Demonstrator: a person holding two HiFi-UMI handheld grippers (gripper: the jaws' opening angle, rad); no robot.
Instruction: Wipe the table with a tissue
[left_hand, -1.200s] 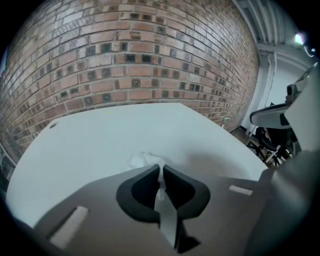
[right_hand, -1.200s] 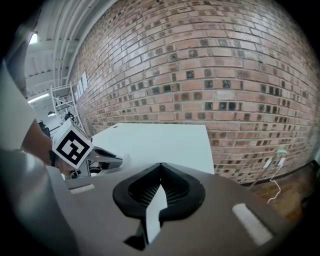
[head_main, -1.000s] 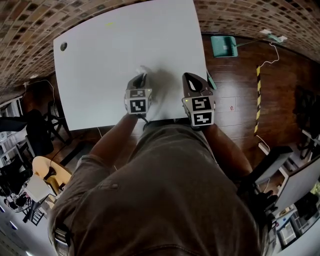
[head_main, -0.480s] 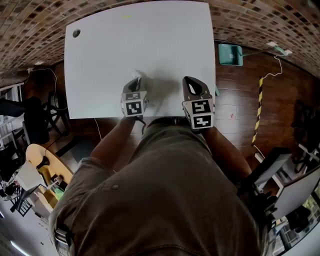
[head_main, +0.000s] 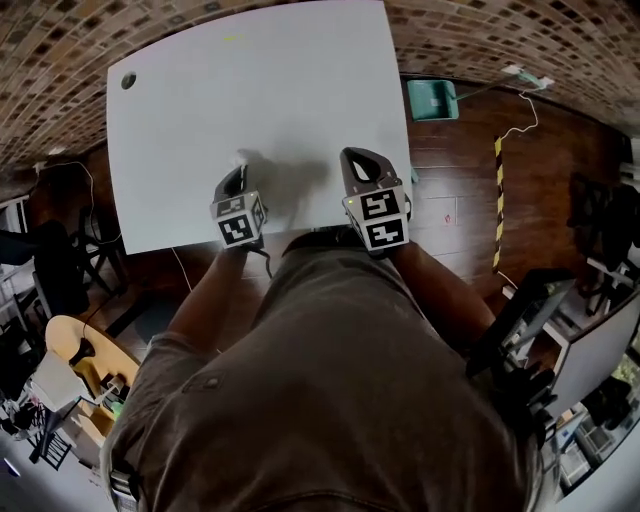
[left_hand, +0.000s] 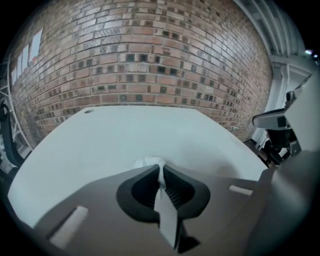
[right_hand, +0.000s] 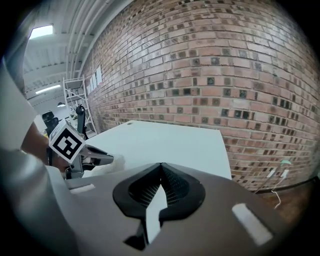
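Both at frame's lower centre: left hand-held gripper (head_main: 236, 176) pinches tissue (left_hand: 149, 162) on counter (head_main: 260, 90); right hand-held gripper (head_main: 357, 160) closed, empty.

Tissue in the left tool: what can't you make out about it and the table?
Crumpled white tissue: only a tuft shows past the shut left tool in the left gripper view; the tool body hides its table contact.
White rectangular table: the person's torso covers part of its near edge in the head view.
Yellowish mark at its far edge: too small to identify.
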